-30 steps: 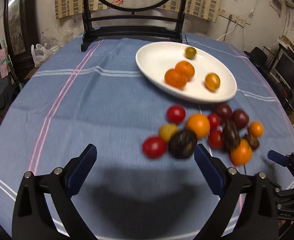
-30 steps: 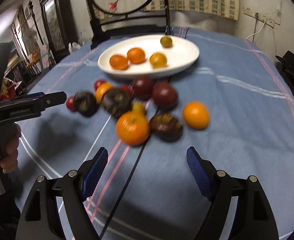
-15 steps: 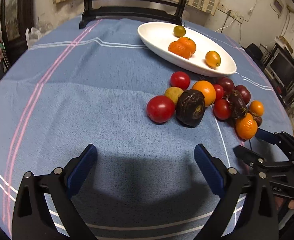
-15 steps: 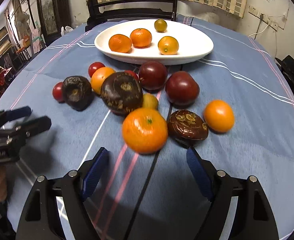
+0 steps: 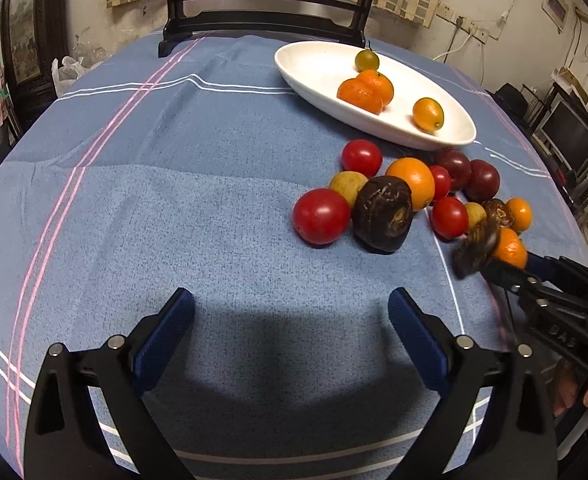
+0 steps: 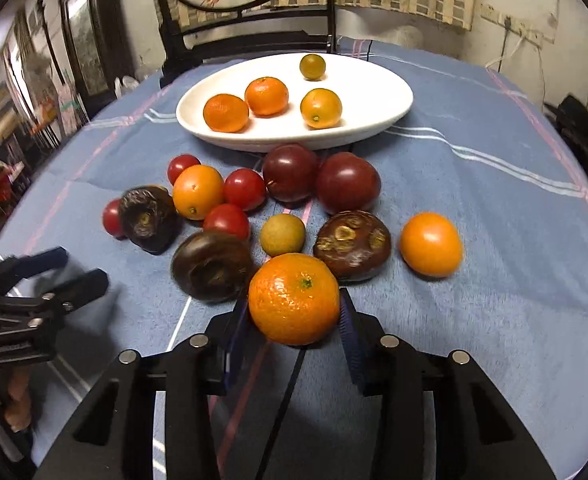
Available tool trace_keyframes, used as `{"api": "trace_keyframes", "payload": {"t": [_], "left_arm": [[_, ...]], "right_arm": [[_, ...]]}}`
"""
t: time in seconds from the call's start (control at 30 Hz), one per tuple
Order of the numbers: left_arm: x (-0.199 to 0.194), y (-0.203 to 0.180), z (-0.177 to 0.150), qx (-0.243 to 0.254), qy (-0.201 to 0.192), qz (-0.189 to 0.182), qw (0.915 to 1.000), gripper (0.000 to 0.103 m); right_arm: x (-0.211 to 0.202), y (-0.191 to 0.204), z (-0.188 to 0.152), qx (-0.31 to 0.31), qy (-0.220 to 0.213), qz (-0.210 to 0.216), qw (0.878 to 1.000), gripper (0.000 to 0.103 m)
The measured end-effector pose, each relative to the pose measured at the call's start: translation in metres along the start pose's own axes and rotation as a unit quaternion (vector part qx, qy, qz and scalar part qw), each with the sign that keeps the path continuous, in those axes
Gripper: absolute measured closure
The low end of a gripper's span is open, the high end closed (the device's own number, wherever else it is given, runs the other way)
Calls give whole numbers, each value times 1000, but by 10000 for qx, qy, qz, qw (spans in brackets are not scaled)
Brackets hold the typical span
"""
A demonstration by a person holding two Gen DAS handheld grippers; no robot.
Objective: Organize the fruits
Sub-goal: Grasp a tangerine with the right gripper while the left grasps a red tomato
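Closing in since half a second ago, right hand-held gripper (image 6: 294,320) now clamps the mandarin (image 6: 294,298) at lower centre for the plate (image 6: 390,114), while left hand-held gripper (image 5: 291,330) hangs wide.

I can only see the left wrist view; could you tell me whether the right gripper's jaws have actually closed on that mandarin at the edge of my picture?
Observer: Yes, the right gripper has its jaws against both sides of the mandarin.
Operator: Thank you. Is anything crowding it?
Observer: A dark wrinkled fruit sits right at its left side.
Operator: How many fruits are in the white dish?
Observer: Four lie in the white dish, none touching each other from here.
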State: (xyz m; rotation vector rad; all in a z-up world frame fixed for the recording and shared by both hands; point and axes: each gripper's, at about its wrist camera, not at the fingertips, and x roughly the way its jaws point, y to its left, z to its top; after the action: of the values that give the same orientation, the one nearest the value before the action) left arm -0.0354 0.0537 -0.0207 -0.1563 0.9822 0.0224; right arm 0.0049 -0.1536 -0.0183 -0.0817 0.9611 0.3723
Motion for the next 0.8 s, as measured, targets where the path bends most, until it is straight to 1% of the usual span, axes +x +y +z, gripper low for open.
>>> {"api": "trace_keyframes", "payload": {"t": [0.1,0.17,0.2,0.33,0.37,0.43,0.5,0.57,0.6,0.63,0.67,0.8], "left_arm": [[2,-5,4,168,-18,111,9998,10],[5,-8,6,348,13,236,9991,19],[10,-12,9,526,60,333,9980,21],[17,-16,21,833,45,385,9958,26],[20,-18,25,951,25,404,9946,27],[23,-20,30,1032,31,389,9939,28],[26,-21,34,1099,-13,243,9936,39],[26,-24,34,1214,-119,91,9925,59],[25,-27,33,1281,-155,54,9916,64],[25,-28,32,1315,-184,87,9911,72],[24,-29,32,1318,-204,129,9910,73],[20,-25,30,1190,-140,82,9928,73]], "right_arm": [[-3,-9,-5,179,-43,288,9994,60],[-5,-14,-6,277,-59,430,9987,60],[-5,-17,-6,331,-69,491,9982,60],[-5,-19,-7,373,-66,590,9975,60],[-5,-19,-7,357,-69,609,9975,60],[-5,-18,-8,319,-64,621,9975,60],[-5,-17,-8,292,-65,604,9977,60],[-6,-16,-8,289,-80,607,9977,60],[-6,-17,-9,289,-82,608,9977,60],[-6,-17,-8,288,-80,607,9977,60],[-6,-17,-8,285,-80,605,9977,60],[-7,-18,-9,321,-99,618,9975,60]]}}
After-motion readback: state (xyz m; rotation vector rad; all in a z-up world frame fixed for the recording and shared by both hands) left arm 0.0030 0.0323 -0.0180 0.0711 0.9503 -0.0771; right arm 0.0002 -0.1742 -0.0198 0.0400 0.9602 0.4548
